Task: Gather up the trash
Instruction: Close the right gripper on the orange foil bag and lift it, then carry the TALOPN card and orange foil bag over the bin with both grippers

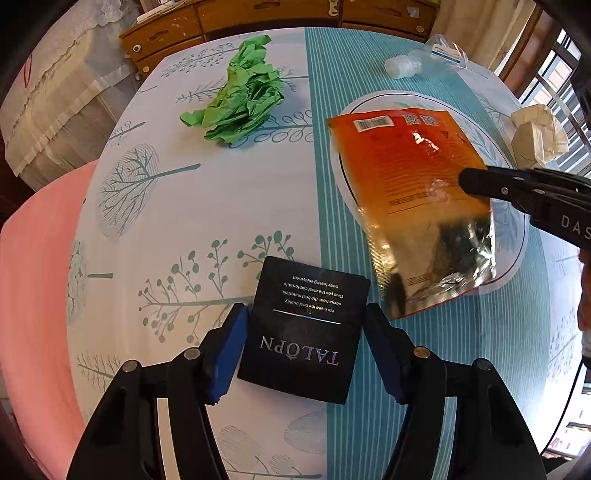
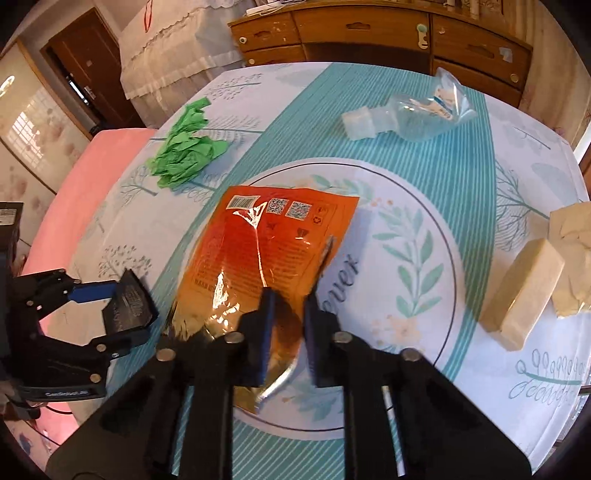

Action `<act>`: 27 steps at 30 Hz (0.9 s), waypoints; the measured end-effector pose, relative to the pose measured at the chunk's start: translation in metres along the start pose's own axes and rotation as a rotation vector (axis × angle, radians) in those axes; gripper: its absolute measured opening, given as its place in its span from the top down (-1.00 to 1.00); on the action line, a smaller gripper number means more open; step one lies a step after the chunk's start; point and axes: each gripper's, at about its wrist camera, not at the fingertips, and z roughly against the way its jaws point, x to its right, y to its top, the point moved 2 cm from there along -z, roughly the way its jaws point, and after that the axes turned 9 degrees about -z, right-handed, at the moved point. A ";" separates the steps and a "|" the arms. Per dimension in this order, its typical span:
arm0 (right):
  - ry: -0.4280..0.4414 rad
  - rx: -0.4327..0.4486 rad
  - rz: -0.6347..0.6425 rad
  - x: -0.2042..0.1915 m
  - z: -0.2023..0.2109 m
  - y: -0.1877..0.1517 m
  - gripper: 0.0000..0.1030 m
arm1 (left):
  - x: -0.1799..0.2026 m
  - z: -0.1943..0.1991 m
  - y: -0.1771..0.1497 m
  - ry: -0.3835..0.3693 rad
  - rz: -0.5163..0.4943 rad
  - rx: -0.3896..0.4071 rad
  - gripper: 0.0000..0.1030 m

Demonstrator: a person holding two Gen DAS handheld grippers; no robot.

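Observation:
My left gripper (image 1: 306,314) is shut on a black TALOPN card box (image 1: 306,328), held flat just above the tablecloth; both also show in the right wrist view, the gripper (image 2: 122,306) and the box (image 2: 129,306). My right gripper (image 2: 288,295) is shut on the near edge of an orange foil pouch (image 2: 269,251), lifted and tilted over the table. In the left wrist view the pouch (image 1: 410,184) hangs from the right gripper (image 1: 469,181). Crumpled green paper (image 1: 243,99) lies far left, a crushed clear plastic bottle (image 2: 413,114) far right.
A round table with a tree-print cloth (image 1: 207,206) and a teal stripe. Cream crumpled paper and a cream box (image 2: 524,291) lie at the right edge. A pink chair (image 1: 37,280) stands on the left, wooden drawers (image 2: 369,33) behind.

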 end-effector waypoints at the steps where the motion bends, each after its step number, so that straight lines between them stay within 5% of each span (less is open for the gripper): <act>1: 0.012 0.001 -0.008 -0.002 0.002 -0.002 0.92 | 0.001 0.001 -0.001 0.004 0.002 0.005 -0.21; 7: 0.053 0.025 -0.033 -0.009 0.028 -0.011 0.99 | 0.014 0.014 -0.009 0.052 -0.013 0.036 -0.08; 18: 0.046 0.123 -0.056 -0.026 0.106 -0.045 1.00 | 0.009 0.060 -0.044 -0.005 0.040 0.086 0.11; 27: -0.033 0.230 -0.117 -0.069 0.180 -0.115 1.00 | 0.013 0.134 -0.093 -0.093 -0.036 0.195 0.12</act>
